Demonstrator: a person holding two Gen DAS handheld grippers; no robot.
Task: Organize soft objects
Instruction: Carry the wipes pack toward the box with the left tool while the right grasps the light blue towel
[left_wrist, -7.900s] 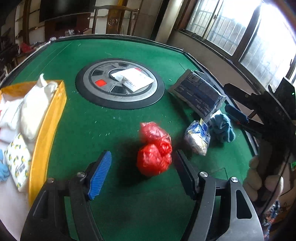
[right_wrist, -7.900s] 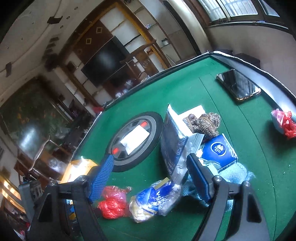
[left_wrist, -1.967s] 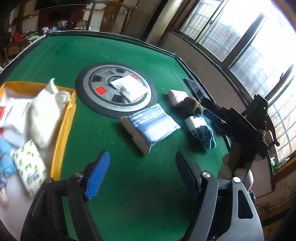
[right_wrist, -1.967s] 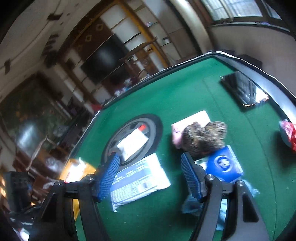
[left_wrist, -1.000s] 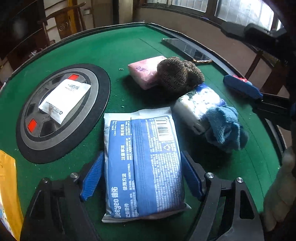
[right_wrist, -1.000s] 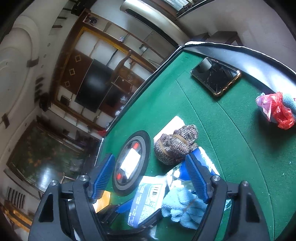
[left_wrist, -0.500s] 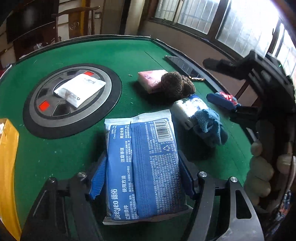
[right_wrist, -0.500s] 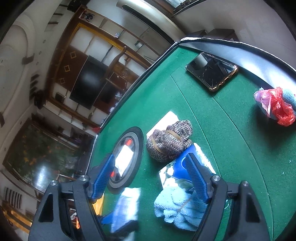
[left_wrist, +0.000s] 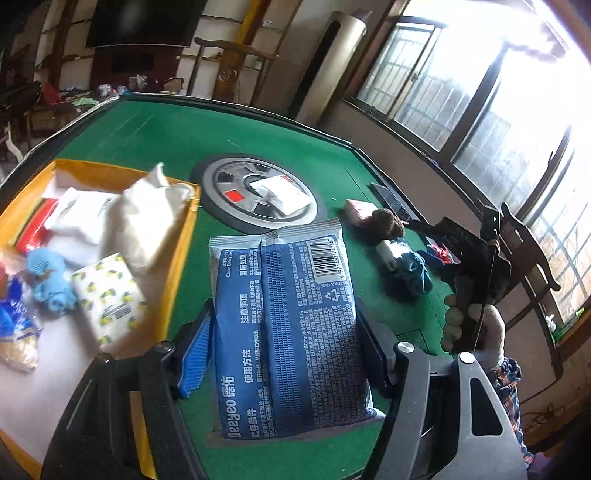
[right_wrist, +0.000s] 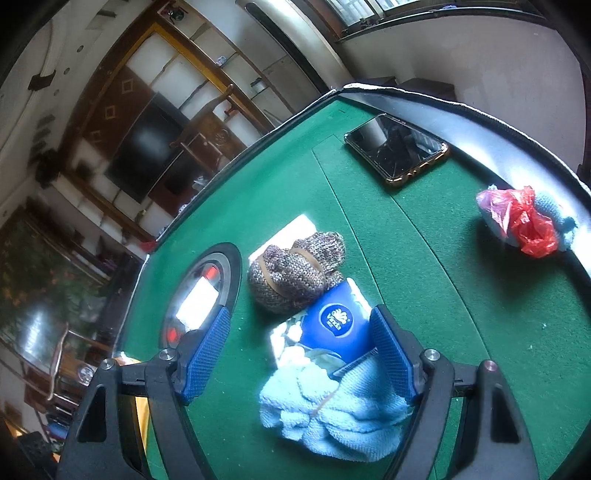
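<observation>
Both grippers are black plastic frames. The left gripper (left_wrist: 284, 354) and right gripper (right_wrist: 301, 358) carry blue ribbed finger pads (right_wrist: 205, 354) and silver screws. The right hand (left_wrist: 472, 328) wears a pale glove above a plaid sleeve (left_wrist: 511, 384).

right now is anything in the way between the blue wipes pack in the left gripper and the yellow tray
Nothing visible blocks it. The blue wipes pack is clamped in the left gripper, and the yellow tray sits right beside it to the left. Only the tray's low wall lies between, though the white bag and lemon-print pack crowd that edge.
</observation>
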